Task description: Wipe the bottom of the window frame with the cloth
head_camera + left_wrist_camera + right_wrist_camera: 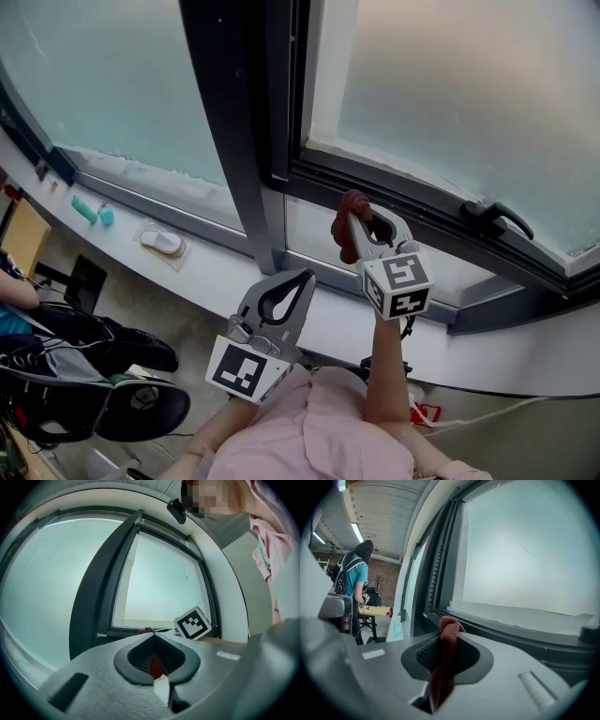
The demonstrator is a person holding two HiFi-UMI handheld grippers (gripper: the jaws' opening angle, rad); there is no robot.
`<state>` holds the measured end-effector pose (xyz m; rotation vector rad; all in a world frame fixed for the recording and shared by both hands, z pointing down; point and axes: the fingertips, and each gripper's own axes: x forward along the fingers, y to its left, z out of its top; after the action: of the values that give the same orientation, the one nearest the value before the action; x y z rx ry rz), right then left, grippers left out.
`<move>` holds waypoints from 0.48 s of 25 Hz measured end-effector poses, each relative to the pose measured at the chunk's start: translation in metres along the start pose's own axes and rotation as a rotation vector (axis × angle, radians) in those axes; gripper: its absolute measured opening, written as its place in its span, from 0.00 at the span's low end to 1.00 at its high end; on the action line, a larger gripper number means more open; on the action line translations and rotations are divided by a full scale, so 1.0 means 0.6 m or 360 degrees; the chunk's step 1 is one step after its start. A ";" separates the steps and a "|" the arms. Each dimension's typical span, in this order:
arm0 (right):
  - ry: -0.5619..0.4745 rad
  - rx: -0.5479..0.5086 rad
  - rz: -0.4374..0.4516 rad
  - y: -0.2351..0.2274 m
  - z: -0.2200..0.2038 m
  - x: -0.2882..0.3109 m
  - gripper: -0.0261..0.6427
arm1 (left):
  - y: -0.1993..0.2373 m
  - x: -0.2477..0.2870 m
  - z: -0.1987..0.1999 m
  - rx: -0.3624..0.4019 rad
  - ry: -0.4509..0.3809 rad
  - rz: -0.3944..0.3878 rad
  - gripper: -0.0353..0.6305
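Across the head view, dark window frame (412, 199), bottom rail cut off at the right edge. Beneath it, white sill (187, 272), with small teal and white items too tiny to identify. Right gripper (367, 220) clenched on the red-brown cloth (447, 637), held up near the bottom rail; contact with the rail impossible to judge. Left gripper (306, 277) lower, above the sill, jaws pressed together on nothing. Lower end of the cloth hidden between the right jaws.

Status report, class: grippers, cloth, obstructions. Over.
Left gripper shut, empty. Right gripper shut on cloth, up by the window frame's bottom rail; contact unclear. Window handle sits on the rail further right.
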<state>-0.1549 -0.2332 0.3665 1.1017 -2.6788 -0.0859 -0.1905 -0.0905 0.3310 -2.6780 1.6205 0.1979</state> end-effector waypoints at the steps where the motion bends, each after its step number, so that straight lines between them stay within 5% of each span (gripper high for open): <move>1: 0.0001 0.0005 -0.0007 -0.003 -0.001 -0.003 0.12 | -0.001 0.002 0.004 -0.0009 -0.0018 0.0001 0.05; 12: 0.0007 0.0040 -0.0092 -0.037 -0.014 -0.039 0.12 | -0.044 0.014 -0.017 -0.0042 0.0053 -0.0122 0.05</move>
<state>-0.1218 -0.2325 0.3665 1.1861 -2.6512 -0.0598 -0.1624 -0.0863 0.3386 -2.7715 1.5310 0.1759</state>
